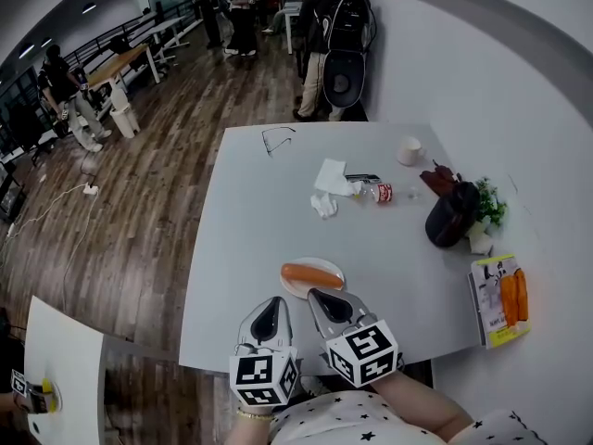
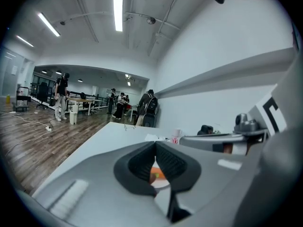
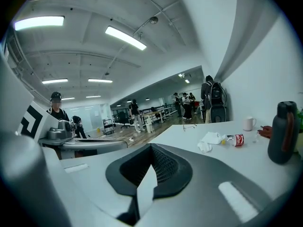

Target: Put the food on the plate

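An orange-brown sausage [image 1: 310, 274] lies on a small white plate [image 1: 335, 269] near the front of the grey table [image 1: 278, 211]. My left gripper [image 1: 271, 310] hovers just short of the plate, its jaws closed tip to tip with nothing between them. My right gripper [image 1: 321, 297] is beside it, its tip over the plate's near rim, shut and empty. In the left gripper view, the sausage [image 2: 156, 175] and plate [image 2: 162, 184] show through the gap below the closed left gripper [image 2: 155, 144]. The right gripper [image 3: 151, 149] shows its jaws pressed together.
Mid-table lie white tissues [image 1: 331, 180] and a crushed red can [image 1: 381, 192]. Glasses [image 1: 277, 139] and a white cup [image 1: 410, 150] sit farther back. A black bottle [image 1: 452, 215], a small plant [image 1: 489, 204] and a carrot-cover book [image 1: 500, 299] line the right edge by the wall. People stand beyond the table.
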Demonstrator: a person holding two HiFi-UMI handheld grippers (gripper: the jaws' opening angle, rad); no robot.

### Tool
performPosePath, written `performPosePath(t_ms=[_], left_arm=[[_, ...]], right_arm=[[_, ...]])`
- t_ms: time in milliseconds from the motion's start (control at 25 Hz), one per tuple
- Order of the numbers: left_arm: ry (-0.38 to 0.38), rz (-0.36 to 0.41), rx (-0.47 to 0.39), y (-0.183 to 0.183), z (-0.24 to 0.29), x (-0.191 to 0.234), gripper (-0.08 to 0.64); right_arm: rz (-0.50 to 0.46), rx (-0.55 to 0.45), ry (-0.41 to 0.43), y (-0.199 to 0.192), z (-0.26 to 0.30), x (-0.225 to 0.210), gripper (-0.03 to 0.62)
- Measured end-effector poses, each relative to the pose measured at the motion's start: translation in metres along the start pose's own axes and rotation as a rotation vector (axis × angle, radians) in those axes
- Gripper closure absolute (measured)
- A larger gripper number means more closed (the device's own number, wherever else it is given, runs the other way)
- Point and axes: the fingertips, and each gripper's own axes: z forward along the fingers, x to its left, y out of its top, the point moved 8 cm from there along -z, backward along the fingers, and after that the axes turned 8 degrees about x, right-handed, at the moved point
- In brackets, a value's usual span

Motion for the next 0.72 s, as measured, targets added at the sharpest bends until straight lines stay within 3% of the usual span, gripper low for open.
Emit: performPosePath(t_ms=[720], left_arm=[[-0.013, 0.011, 0.003, 0.000, -0.001, -0.008, 0.552]], right_arm=[[-0.005, -0.005, 0.005, 0.004, -0.012, 0.005, 0.594]])
